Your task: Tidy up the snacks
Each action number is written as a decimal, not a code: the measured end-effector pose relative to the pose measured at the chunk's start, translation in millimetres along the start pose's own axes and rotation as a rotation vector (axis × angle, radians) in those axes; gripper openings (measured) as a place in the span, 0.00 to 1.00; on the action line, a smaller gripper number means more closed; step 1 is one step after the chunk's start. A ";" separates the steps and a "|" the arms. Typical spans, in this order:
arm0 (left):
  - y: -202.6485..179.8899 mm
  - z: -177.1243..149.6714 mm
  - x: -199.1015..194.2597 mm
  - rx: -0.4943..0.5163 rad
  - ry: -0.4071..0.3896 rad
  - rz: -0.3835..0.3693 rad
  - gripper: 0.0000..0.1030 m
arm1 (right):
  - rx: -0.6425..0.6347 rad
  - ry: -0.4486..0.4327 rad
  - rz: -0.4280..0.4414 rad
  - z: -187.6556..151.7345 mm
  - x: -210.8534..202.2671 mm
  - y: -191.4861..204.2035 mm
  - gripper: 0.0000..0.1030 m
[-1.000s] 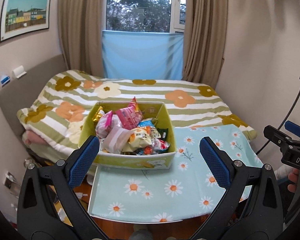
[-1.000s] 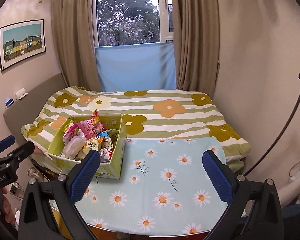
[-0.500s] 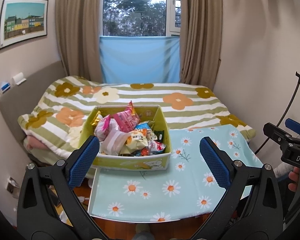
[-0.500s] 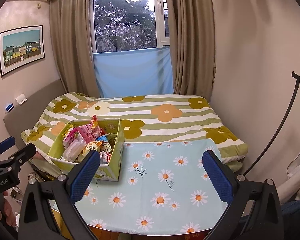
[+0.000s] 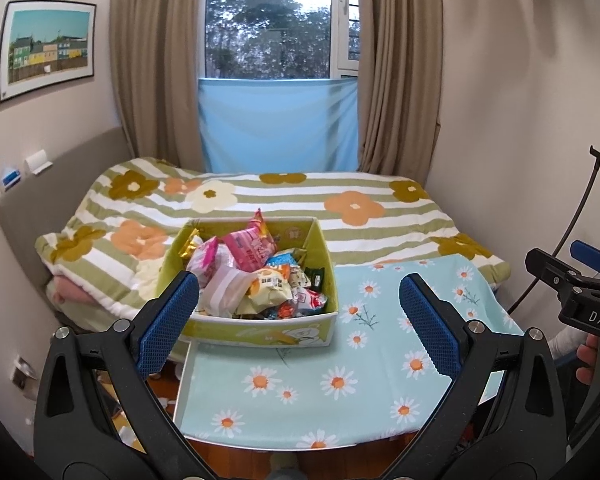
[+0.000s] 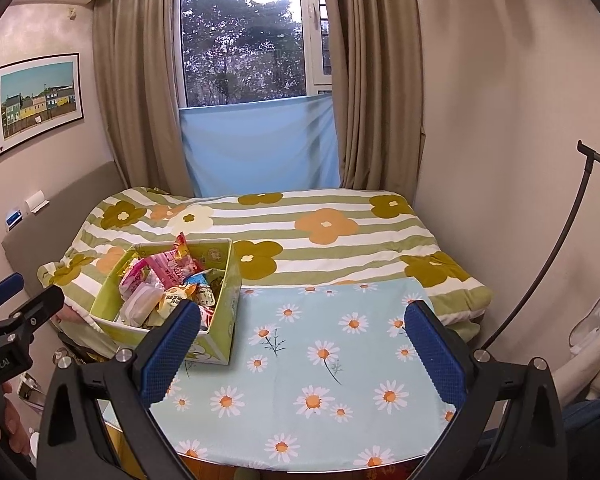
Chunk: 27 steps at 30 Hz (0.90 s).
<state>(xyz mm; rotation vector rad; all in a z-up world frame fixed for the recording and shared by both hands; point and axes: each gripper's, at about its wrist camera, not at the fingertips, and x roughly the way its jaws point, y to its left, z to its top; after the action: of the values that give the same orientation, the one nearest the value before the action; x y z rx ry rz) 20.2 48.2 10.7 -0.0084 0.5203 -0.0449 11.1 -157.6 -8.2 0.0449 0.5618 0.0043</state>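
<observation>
A green cardboard box (image 5: 260, 330) stands at the far left of a table under a daisy-print cloth (image 5: 340, 384). It is heaped with snack packets (image 5: 256, 276): pink, white, orange and blue ones. The box also shows in the right wrist view (image 6: 220, 316) with its snack packets (image 6: 168, 284). My left gripper (image 5: 298, 316) is open and empty, held back from the table, facing the box. My right gripper (image 6: 300, 344) is open and empty above the cloth (image 6: 332, 360), right of the box.
Behind the table lies a bed with a striped flower quilt (image 5: 284, 204), then a window with brown curtains (image 5: 156, 60). A wall (image 6: 520, 120) is close on the right, with a black curved stand (image 6: 548, 264). The floor (image 5: 228, 456) shows below the table's near edge.
Both grippers have drawn back and up a little from the table, so the box looks smaller and farther. Both stay open and empty. The box and snacks have not moved.
</observation>
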 end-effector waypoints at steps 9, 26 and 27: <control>-2.1 0.8 2.3 0.007 0.003 -0.010 0.97 | 0.006 0.002 -0.013 0.0 0.1 -4.8 0.99; -6.2 -0.5 6.1 0.037 -0.011 0.085 1.00 | 0.019 0.007 -0.032 -0.2 0.2 -9.5 0.99; -5.3 -1.3 5.8 0.032 -0.013 0.079 1.00 | 0.021 0.008 -0.033 -0.5 0.6 -10.1 0.99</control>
<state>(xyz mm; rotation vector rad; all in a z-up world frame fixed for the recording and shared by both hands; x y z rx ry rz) 24.3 42.6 6.8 0.0425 0.5063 0.0237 11.3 -167.6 -9.4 0.0559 0.5709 -0.0339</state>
